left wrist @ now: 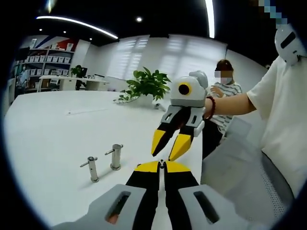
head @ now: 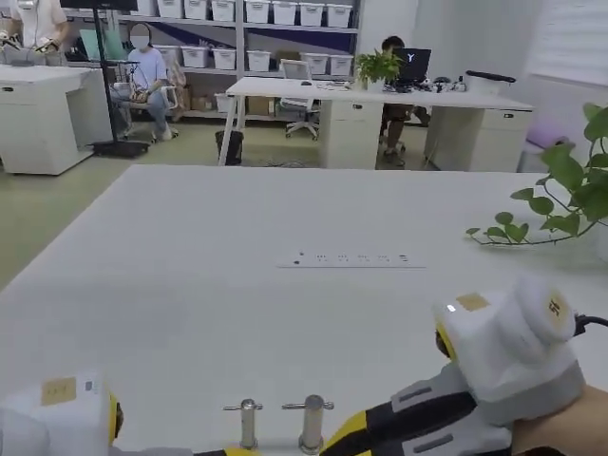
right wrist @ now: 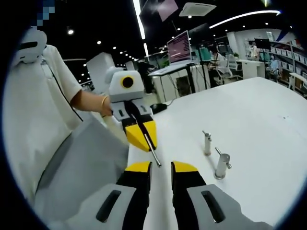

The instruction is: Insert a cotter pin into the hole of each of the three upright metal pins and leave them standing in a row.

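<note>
Two metal pins [head: 248, 418] [head: 311, 423] stand upright side by side at the near edge of the white table [head: 285, 313], each with a cotter pin crosswise through its top. The left gripper view shows them at left [left wrist: 92, 168] [left wrist: 115, 157]; the right gripper view shows them at right [right wrist: 206, 143] [right wrist: 222, 164]. My left gripper [left wrist: 161, 166] is shut on a slim metal pin [right wrist: 152, 148] that juts out of its yellow jaws. My right gripper [right wrist: 161, 167] faces it, open, with the slim pin's free end between its fingertips.
A trailing potted plant [head: 560, 199] sits at the table's right edge and a flat power strip [head: 350, 258] lies mid-table. A person [left wrist: 225, 91] stands past the table's edge behind the right gripper. Desks and shelves fill the room behind.
</note>
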Tool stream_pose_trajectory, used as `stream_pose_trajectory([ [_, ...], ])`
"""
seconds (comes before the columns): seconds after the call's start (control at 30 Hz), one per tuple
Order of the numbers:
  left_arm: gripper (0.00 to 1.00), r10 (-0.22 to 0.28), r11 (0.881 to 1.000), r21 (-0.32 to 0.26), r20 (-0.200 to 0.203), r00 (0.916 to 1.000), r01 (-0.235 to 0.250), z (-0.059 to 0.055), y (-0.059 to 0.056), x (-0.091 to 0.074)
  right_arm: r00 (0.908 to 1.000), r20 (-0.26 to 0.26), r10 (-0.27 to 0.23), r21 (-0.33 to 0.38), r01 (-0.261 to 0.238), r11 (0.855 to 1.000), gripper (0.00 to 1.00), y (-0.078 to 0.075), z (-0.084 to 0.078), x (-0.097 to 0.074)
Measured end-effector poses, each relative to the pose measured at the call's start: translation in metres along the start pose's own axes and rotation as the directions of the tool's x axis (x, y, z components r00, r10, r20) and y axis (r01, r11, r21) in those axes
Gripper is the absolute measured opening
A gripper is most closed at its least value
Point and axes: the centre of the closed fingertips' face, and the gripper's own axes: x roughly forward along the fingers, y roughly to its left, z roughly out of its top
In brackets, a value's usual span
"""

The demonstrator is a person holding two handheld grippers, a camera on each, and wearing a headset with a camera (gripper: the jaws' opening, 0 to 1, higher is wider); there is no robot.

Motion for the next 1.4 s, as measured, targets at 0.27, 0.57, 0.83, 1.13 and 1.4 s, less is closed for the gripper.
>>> stream_pose_trajectory([
  [0.27,0.00,-0.046,0.999,0.017,-0.007,0.9989,0.046,-0.003,-0.008,0.001,0.9991,-0.007,0.042,-0.019,-0.042,0.999,0.14,0.011,-0.004,0.005],
  [0.57,0.00,-0.068,0.997,0.025,-0.009,0.9976,0.068,-0.005,-0.012,0.001,0.9972,-0.021,0.071,-0.052,-0.072,0.996,0.08,0.019,-0.008,0.008],
  [0.83,0.01,-0.066,0.998,0.020,-0.018,0.9977,0.066,-0.008,-0.013,0.001,0.9960,-0.064,0.061,-0.124,-0.069,0.990,0.05,0.021,-0.011,0.009],
  [1.13,0.03,-0.036,0.999,0.038,-0.029,0.9989,0.038,-0.011,-0.009,0.002,0.9913,-0.130,0.015,-0.228,-0.045,0.973,0.04,0.020,-0.012,0.010],
  [1.4,0.12,0.035,0.998,0.061,-0.044,0.9984,-0.033,-0.016,0.003,0.002,0.9812,-0.185,-0.054,-0.294,-0.003,0.956,0.03,0.007,-0.015,0.002],
])
